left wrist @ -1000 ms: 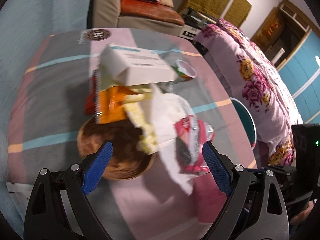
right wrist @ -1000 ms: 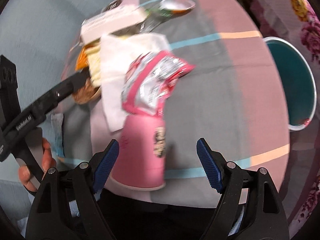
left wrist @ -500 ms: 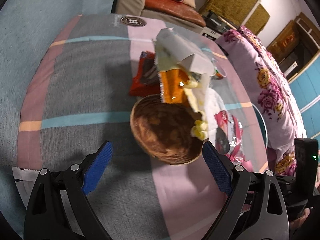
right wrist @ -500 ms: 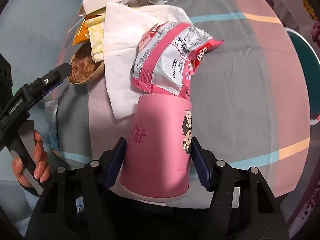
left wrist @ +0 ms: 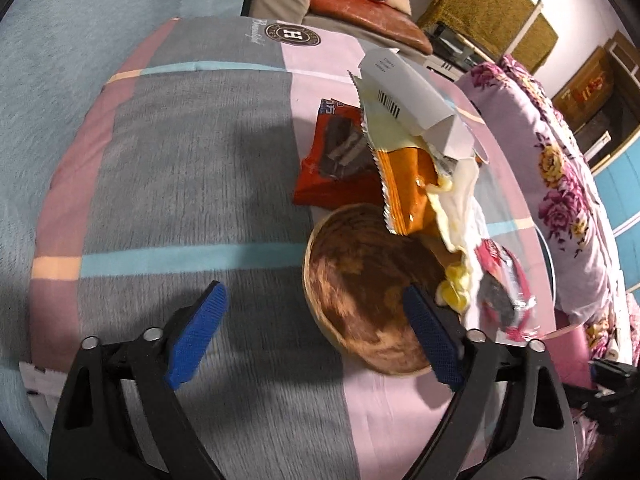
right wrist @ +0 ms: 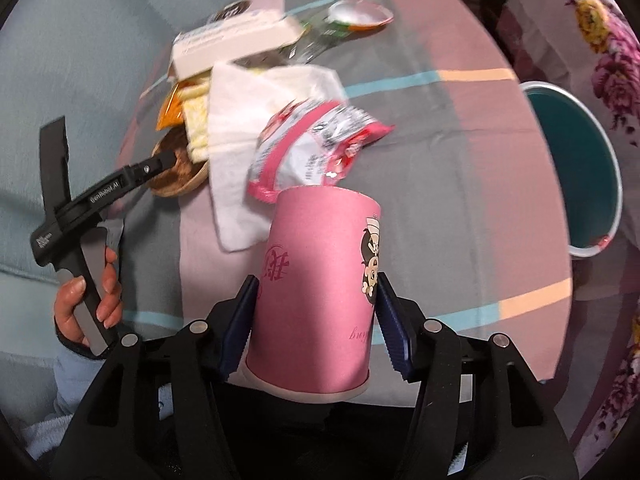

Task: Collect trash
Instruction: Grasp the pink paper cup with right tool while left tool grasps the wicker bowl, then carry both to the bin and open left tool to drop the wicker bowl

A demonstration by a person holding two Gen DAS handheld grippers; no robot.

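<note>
My right gripper (right wrist: 316, 320) is shut on a pink paper cup (right wrist: 320, 292), held lying with its rim toward me above the table's near edge. A pink-and-white snack bag (right wrist: 316, 152) lies just beyond it on a white napkin (right wrist: 240, 136). My left gripper (left wrist: 316, 336) is open and empty; its right finger is over a brown wooden bowl (left wrist: 360, 292). Behind the bowl lie an orange wrapper (left wrist: 408, 188), a red chocolate wrapper (left wrist: 332, 160) and a white carton (left wrist: 412, 100). The bowl also shows in the right wrist view (right wrist: 176, 172).
A teal bin (right wrist: 576, 164) stands beside the table at the right, next to a floral bed cover (left wrist: 560, 168). A foil-lidded cup (right wrist: 360, 14) lies at the table's far side. The striped tablecloth (left wrist: 180, 160) is bare on the left. A sofa (left wrist: 352, 4) stands behind.
My right gripper closed on the pink cup and lifted it back a little. My left gripper swung left, so the bowl and trash pile now sit to its right.
</note>
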